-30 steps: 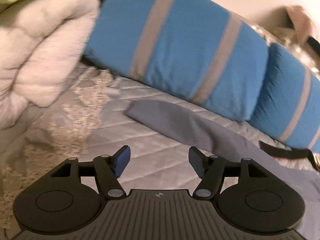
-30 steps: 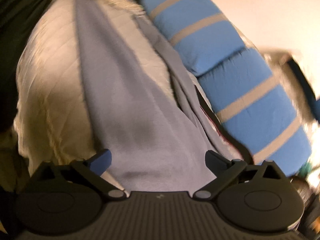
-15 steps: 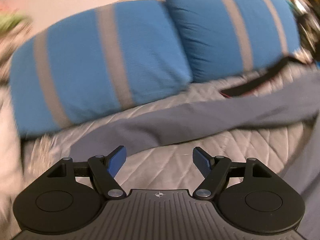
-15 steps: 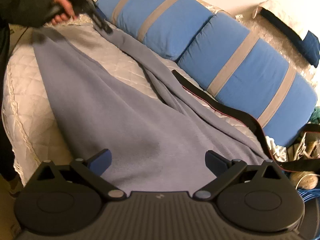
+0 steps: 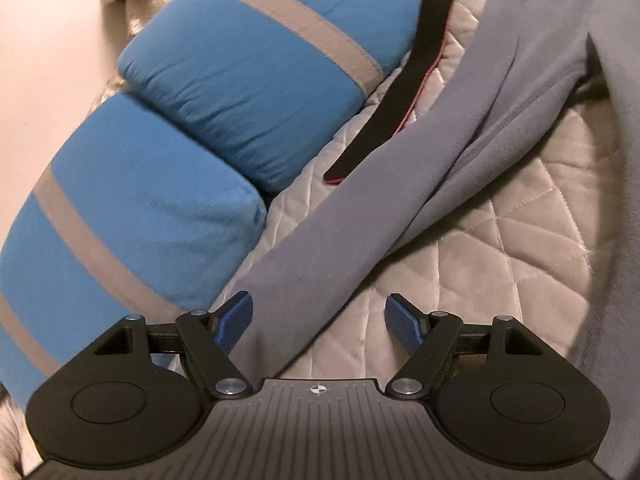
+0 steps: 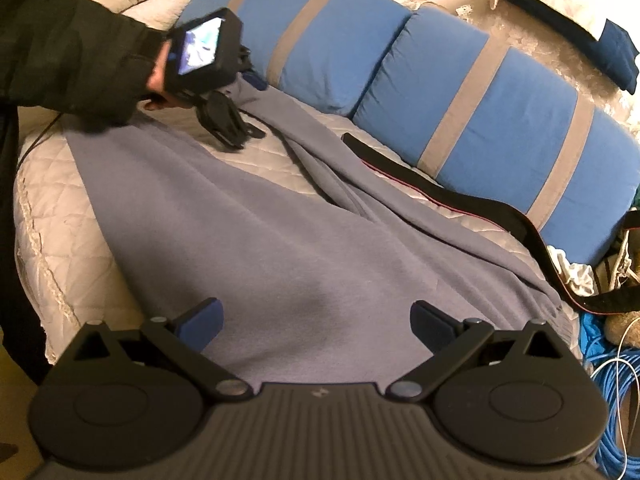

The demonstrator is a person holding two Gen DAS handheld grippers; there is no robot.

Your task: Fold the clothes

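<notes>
A grey-blue long-sleeved garment (image 6: 280,248) lies spread on the quilted bed. One sleeve (image 5: 360,220) runs diagonally across the quilt, and its cuff end lies under and between the fingers of my left gripper (image 5: 320,320), which stands open without pressing on it. In the right wrist view a hand in a black sleeve holds that left gripper (image 6: 244,132) low over the far sleeve. My right gripper (image 6: 316,320) is open just above the garment's body, with nothing gripped.
Two blue pillows with grey stripes (image 6: 500,120) (image 5: 240,80) line the far side of the bed. A black strap with red edging (image 6: 460,200) (image 5: 400,92) lies beside the sleeve. Blue cable (image 6: 612,380) coils off the bed's right edge. The pale quilt (image 5: 500,240) shows around the garment.
My left gripper has rolled over and dropped down to the sleeve's cuff end, its jaws a little wider. The right gripper's view has rolled and settled over the garment body.
</notes>
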